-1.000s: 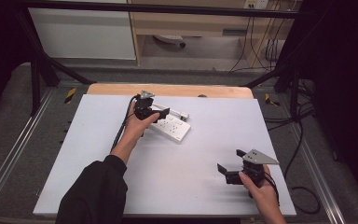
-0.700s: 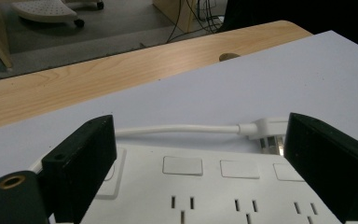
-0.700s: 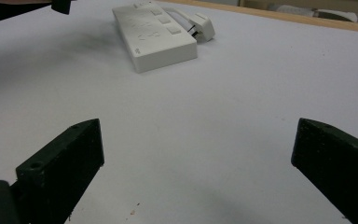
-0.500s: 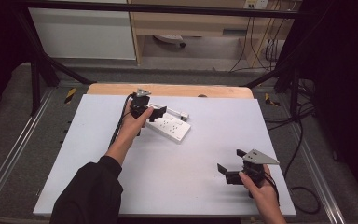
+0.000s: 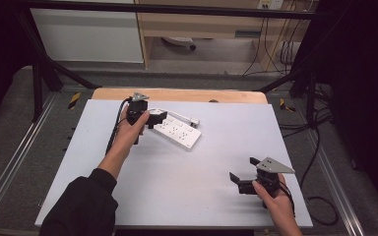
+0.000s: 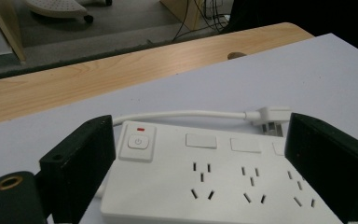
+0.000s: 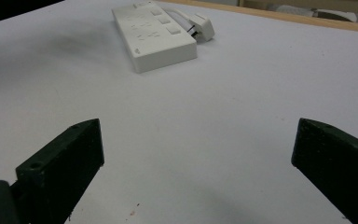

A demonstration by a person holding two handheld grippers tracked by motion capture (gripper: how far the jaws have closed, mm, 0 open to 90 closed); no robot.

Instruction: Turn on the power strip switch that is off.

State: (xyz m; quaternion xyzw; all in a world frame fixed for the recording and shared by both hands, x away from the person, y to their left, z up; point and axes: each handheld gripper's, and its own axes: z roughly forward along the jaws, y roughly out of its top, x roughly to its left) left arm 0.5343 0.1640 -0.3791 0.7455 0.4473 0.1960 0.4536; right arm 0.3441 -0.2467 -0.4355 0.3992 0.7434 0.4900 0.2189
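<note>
A white power strip (image 5: 178, 132) with a switch at one end and several sockets lies on the white table top (image 5: 177, 187), toward the back left. Its white cable curls behind it to a plug (image 5: 193, 121). My left gripper (image 5: 153, 121) is open at the strip's switch end. In the left gripper view its jaws stand wide on either side of the power strip (image 6: 205, 186), and I cannot tell whether they touch it. My right gripper (image 5: 243, 169) is open near the front right, nothing between its jaws. The right gripper view shows the power strip (image 7: 156, 35) far ahead.
A wooden strip (image 5: 177, 94) borders the white top at the back. Metal frame rails (image 5: 10, 162) run along both sides. Cables (image 5: 320, 147) hang off the right side, and the left gripper's black cable (image 5: 114, 132) trails along the forearm.
My left gripper has drawn back a little to the left along the strip's switch end. The power strip and the right gripper have stayed where they were.
</note>
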